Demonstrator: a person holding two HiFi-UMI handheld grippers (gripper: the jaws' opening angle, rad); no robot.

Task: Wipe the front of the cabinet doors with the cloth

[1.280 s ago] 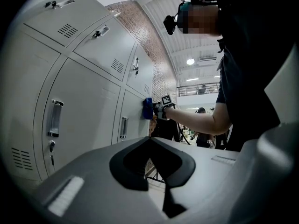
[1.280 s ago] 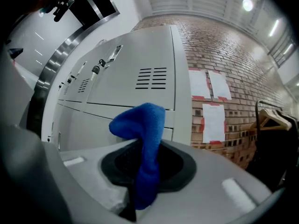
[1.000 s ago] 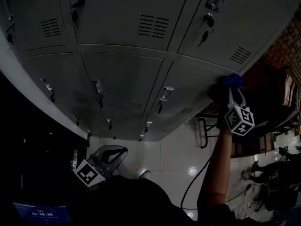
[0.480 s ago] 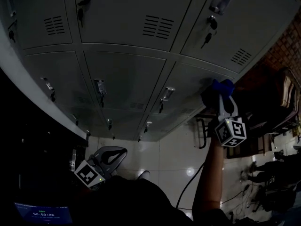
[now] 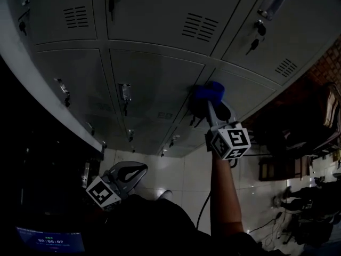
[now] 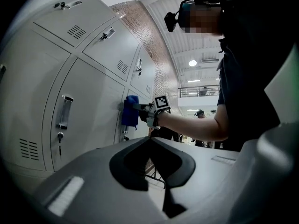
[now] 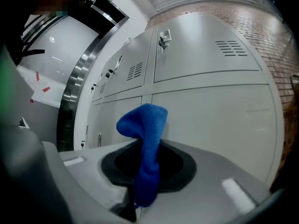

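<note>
Grey metal cabinet doors (image 5: pixel 154 73) with vents, handles and keyed locks fill the head view. My right gripper (image 5: pixel 211 103) is raised at arm's length and shut on a blue cloth (image 5: pixel 208 93), which lies against a door front near a handle. In the right gripper view the cloth (image 7: pixel 145 120) stands up between the jaws of that gripper (image 7: pixel 142 148), close to a door (image 7: pixel 215 111). My left gripper (image 5: pixel 139 170) hangs low, shut and holding nothing. The left gripper view shows its closed tips (image 6: pixel 150 139), the cloth (image 6: pixel 131 111) and the doors (image 6: pixel 88 120).
A brick wall (image 5: pixel 319 71) adjoins the cabinets on the right. Dark furniture (image 5: pixel 298 137) stands on the pale tiled floor (image 5: pixel 186 175) below it. A small lit screen (image 5: pixel 49 241) sits at the lower left. Door handles (image 5: pixel 125 92) and keys protrude.
My right gripper has swept the blue cloth leftward across the doors, from the right-hand column to near the middle one. The left gripper has stayed low and shut.
</note>
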